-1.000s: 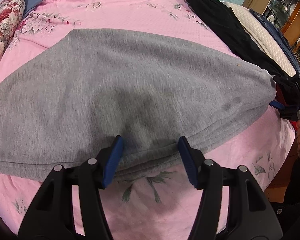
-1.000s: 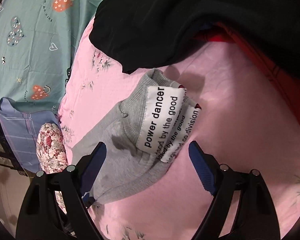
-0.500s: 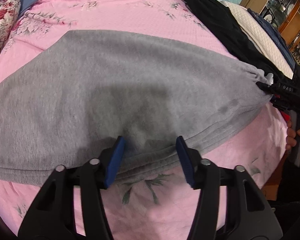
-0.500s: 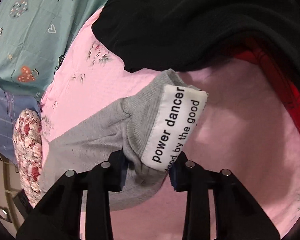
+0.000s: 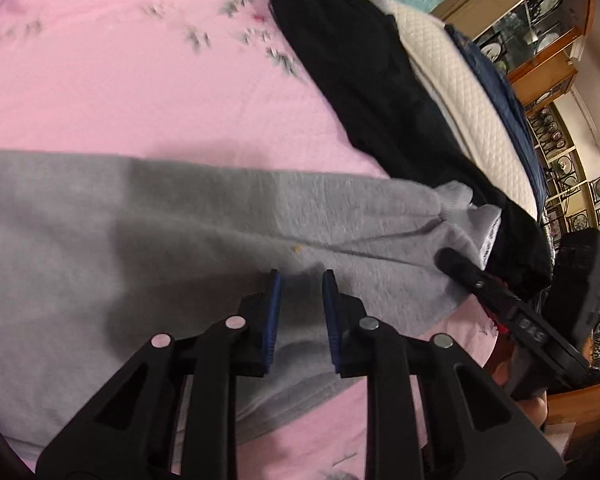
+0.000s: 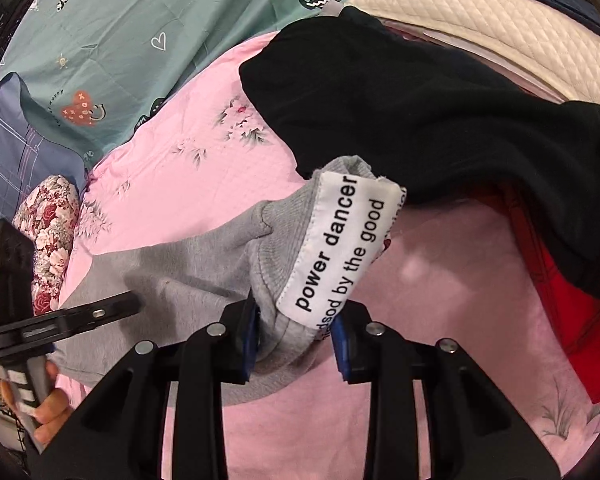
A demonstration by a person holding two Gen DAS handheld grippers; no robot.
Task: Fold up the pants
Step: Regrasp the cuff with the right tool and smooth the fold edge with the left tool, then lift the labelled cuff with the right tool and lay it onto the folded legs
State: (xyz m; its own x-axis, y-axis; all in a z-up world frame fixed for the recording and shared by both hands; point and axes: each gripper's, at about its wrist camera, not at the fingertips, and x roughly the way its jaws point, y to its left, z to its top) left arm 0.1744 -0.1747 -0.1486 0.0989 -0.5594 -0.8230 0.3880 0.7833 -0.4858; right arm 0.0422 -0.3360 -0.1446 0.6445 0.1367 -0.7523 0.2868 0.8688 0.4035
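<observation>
Wood cabinets [image 5: 556, 68] w/ plates, prob. glass-fronted.

Grey sweatpants [image 5: 148, 232] lying flat on pink sheet, ribbed cuff w/ white label [image 6: 336, 248] raised.

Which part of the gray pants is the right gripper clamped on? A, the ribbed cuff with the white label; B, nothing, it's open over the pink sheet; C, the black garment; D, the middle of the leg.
A: in the right wrist view the right gripper is shut on the ribbed cuff of the gray pants, with the white label standing up just beyond its fingers.
</observation>
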